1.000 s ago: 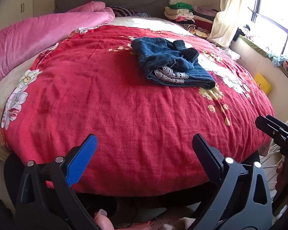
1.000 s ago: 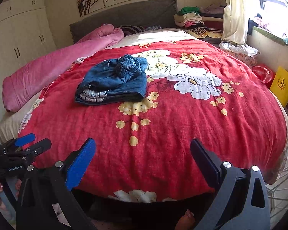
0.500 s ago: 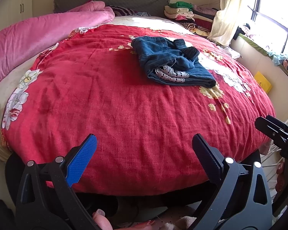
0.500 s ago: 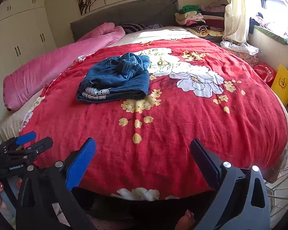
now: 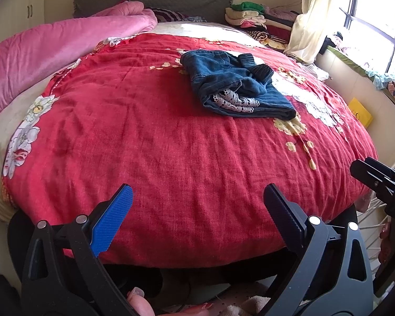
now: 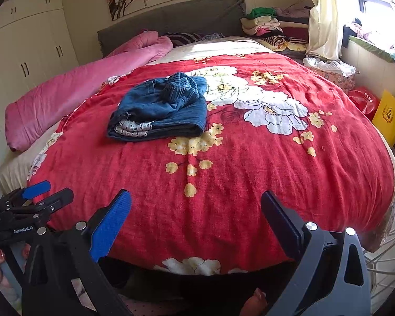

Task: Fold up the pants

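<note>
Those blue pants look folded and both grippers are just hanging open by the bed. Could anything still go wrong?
Possibly. The pants are a loose bundle, with a ribbed part bunched on top and lace trim poking out, so the fold may slump open. They lie far from the left gripper and right gripper, so a long reach could drag the red blanket and shift them.

I am seeing a wide stretch of red bedspread (image 5: 158, 137) lying bare between my hand-held grippers and the folded pants (image 5: 234, 89), with nothing standing in the way. The pink quilt (image 5: 52, 52) is crowding the left edge, and stacked clothes (image 6: 271, 26) are sitting well behind.
</note>
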`<move>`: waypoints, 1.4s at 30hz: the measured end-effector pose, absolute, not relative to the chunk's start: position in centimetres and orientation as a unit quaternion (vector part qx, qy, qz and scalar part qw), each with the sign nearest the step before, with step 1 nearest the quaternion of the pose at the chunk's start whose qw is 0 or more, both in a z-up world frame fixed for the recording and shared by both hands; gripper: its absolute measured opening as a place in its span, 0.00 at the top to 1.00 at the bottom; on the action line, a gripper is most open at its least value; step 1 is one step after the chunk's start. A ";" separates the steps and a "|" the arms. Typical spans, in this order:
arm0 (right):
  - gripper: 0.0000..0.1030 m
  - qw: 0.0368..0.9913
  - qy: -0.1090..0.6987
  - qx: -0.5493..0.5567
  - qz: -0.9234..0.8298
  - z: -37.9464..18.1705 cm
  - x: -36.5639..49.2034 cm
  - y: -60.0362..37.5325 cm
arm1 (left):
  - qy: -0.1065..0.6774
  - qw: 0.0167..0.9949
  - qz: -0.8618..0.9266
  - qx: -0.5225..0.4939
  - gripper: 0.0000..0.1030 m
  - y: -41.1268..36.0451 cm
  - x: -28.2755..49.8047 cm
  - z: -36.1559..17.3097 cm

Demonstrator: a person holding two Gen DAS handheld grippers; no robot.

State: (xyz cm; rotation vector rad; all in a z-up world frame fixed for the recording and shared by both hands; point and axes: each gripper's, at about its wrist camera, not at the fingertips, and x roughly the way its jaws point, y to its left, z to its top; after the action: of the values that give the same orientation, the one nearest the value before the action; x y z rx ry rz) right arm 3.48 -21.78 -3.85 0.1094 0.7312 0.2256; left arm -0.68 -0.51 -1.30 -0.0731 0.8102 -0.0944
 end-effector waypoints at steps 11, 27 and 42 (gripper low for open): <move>0.05 0.927 0.355 0.054 0.110 -3.7 3.4 -21.7 | 0.393 0.918 -0.044 -0.033 0.09 -0.5 -0.8 -1.2; 0.05 0.927 0.355 0.053 0.109 -3.7 3.4 -21.7 | 0.397 0.917 -0.039 -0.031 0.09 -0.2 -0.8 -1.2; 0.05 0.927 0.356 0.047 0.106 -3.6 3.2 -21.9 | 0.395 0.918 -0.039 -0.030 0.09 -0.4 -0.8 -1.0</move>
State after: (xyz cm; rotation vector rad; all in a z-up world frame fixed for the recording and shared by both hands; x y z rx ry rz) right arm 3.18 -21.91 -3.56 0.0955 0.7293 0.2175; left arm -0.78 -0.44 -1.03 -0.0612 0.8116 -0.0810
